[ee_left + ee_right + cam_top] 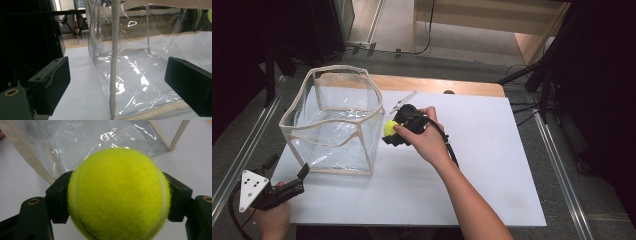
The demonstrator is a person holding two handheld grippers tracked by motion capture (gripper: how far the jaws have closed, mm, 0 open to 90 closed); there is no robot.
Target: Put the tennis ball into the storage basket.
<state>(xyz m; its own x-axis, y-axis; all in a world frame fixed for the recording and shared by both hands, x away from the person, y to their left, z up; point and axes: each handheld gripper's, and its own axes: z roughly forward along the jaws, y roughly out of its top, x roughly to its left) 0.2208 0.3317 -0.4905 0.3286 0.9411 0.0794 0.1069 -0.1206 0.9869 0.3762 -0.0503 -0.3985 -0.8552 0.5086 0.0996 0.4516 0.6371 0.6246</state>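
Observation:
A yellow-green tennis ball (390, 128) (117, 195) is clamped between the black jaws of my right gripper (394, 131) (117, 200), just off the right side of a clear plastic box with cream trim (334, 120) (82, 140). The ball hangs slightly above the white table. My left gripper (302, 175) (117, 82) rests near the table's front left corner, its jaws wide open and aimed at the box's near corner seam (113, 75), with nothing between the pads.
The box (140, 65) is open at the top and stands on the white board (472, 165). A small metal clip (404, 101) lies behind the right hand. Dark stands and cables flank the table at both sides.

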